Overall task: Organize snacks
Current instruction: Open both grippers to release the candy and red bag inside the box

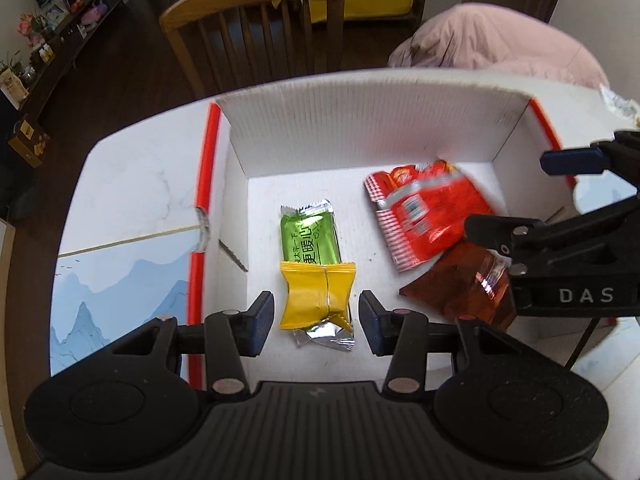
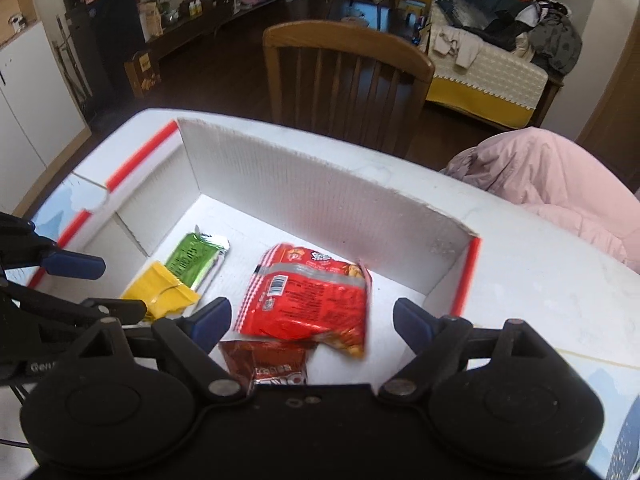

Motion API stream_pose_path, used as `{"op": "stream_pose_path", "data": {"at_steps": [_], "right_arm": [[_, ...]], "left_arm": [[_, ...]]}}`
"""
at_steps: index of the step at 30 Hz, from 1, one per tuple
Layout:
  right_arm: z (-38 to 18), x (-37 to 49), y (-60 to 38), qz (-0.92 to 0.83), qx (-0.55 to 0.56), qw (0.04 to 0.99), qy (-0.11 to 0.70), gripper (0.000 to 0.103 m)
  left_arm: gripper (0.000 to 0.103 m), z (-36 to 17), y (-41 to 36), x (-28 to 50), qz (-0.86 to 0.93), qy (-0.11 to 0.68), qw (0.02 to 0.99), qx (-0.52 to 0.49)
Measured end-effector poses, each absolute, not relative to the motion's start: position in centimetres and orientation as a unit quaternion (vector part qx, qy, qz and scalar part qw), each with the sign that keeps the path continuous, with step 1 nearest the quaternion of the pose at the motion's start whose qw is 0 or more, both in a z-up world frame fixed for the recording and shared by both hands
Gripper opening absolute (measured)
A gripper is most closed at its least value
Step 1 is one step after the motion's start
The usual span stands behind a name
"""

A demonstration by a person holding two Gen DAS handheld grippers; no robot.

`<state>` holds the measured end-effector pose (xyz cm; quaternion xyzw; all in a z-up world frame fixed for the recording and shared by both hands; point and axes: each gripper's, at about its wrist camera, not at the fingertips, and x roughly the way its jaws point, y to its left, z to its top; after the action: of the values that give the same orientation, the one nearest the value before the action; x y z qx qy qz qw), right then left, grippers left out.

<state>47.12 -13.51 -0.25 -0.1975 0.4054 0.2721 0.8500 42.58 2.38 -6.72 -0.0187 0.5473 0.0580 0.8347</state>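
Observation:
A white cardboard box with red edges stands on the table and holds several snacks. A yellow packet lies on a green packet, with a silver wrapper under it. My left gripper is open, its fingers either side of the yellow packet and above it. A red snack bag looks blurred and lies over a dark red packet. My right gripper is open above the red bag and holds nothing. The box, yellow packet and green packet also show there.
A wooden chair stands behind the table. A pink garment lies at the table's far right. A crumpled wrapper sits on the table right of the box. The tabletop has a blue mountain print.

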Motion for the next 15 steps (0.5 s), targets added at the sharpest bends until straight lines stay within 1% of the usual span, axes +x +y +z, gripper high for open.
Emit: {"op": "stream_pose_path", "data": {"at_steps": [15], "right_arm": [[6.0, 37.4, -15.0, 0.266, -0.150, 0.883, 0.357, 0.088]], "left_arm": [[0.045, 0.5, 2.8, 35.2, 0.019, 0.475, 0.879, -0.030]]}}
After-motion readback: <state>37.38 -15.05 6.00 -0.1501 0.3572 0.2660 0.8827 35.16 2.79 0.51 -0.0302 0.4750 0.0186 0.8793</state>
